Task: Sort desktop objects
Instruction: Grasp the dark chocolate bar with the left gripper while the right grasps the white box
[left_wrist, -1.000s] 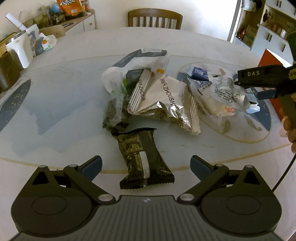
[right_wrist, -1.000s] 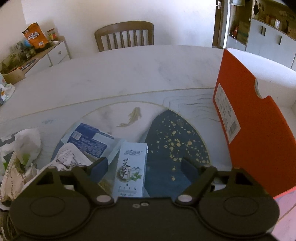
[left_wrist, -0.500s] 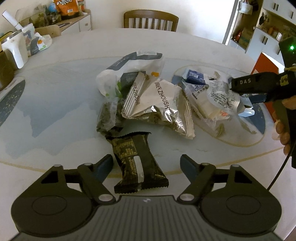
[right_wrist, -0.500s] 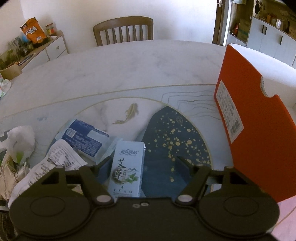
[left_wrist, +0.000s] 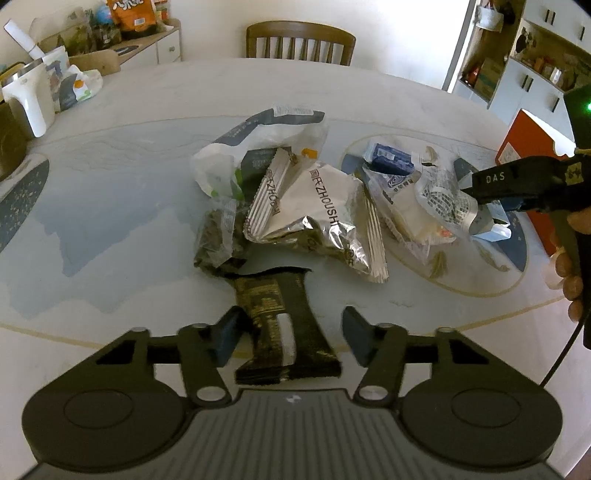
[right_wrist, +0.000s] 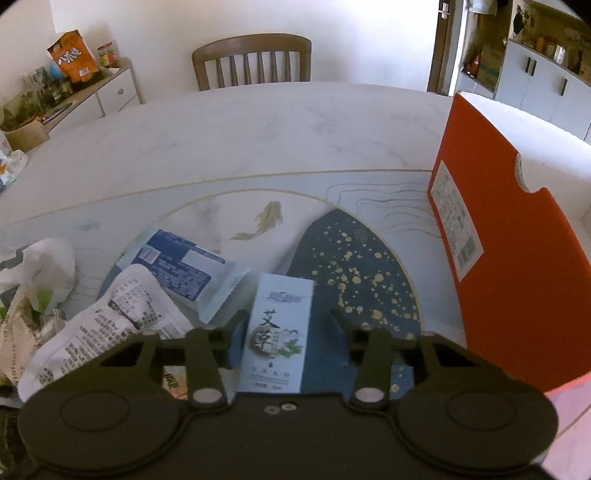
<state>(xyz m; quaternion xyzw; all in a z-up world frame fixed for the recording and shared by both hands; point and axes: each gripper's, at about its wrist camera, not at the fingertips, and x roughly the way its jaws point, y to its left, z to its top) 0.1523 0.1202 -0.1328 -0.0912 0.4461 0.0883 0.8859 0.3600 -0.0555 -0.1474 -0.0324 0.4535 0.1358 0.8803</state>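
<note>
A dark snack packet (left_wrist: 284, 325) lies on the table between the fingers of my left gripper (left_wrist: 290, 334), which is open around it; the left finger touches its edge. Behind it lie a silver foil bag (left_wrist: 325, 218), a white plastic bag (left_wrist: 258, 147) and a blue packet (left_wrist: 391, 158). My right gripper (right_wrist: 286, 328) is open around a pale blue-white box (right_wrist: 277, 332) on the table. In the left wrist view the right gripper (left_wrist: 491, 199) shows at the right over that box (left_wrist: 491, 227). An orange box (right_wrist: 491, 251) stands to the right.
A blue packet (right_wrist: 177, 266) and a crumpled printed bag (right_wrist: 103, 325) lie left of the pale box. A wooden chair (left_wrist: 301, 42) stands behind the table. A white jug (left_wrist: 27, 98) and a bag sit at the far left. A cupboard (right_wrist: 110, 92) holds snacks.
My left gripper moved forward over the dark packet and its fingers narrowed around it. My right gripper moved forward around the pale box and its fingers narrowed.
</note>
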